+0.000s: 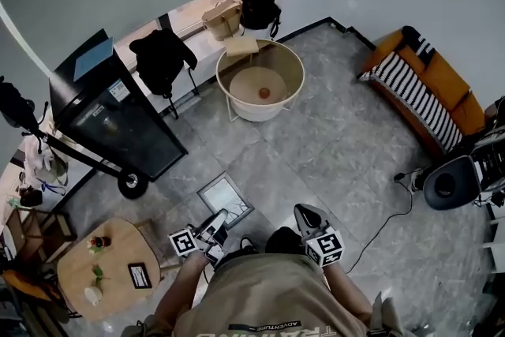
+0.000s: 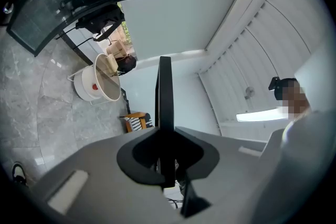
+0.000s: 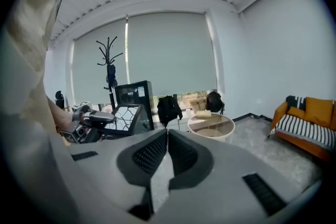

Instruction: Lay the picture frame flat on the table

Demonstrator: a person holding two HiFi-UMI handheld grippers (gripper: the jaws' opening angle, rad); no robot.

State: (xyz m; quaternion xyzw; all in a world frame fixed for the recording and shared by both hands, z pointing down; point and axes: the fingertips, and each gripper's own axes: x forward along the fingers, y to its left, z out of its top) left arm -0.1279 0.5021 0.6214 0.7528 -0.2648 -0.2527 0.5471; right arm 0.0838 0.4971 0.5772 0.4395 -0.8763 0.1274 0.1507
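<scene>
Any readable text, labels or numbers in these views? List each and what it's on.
"ADVENTURE": small print on the back of the person's shirt, head view.
Bigger letters under it: cut off at the picture's edge, unreadable.
Stickers on the black cabinet: too small or blurred in every view.
Framed card on the round table: too small to read.

An orange sofa [image 1: 446, 79], a round white tub [image 1: 256, 108] and a black cabinet [image 1: 118, 122] stand on grey floor [image 1: 331, 146].
</scene>
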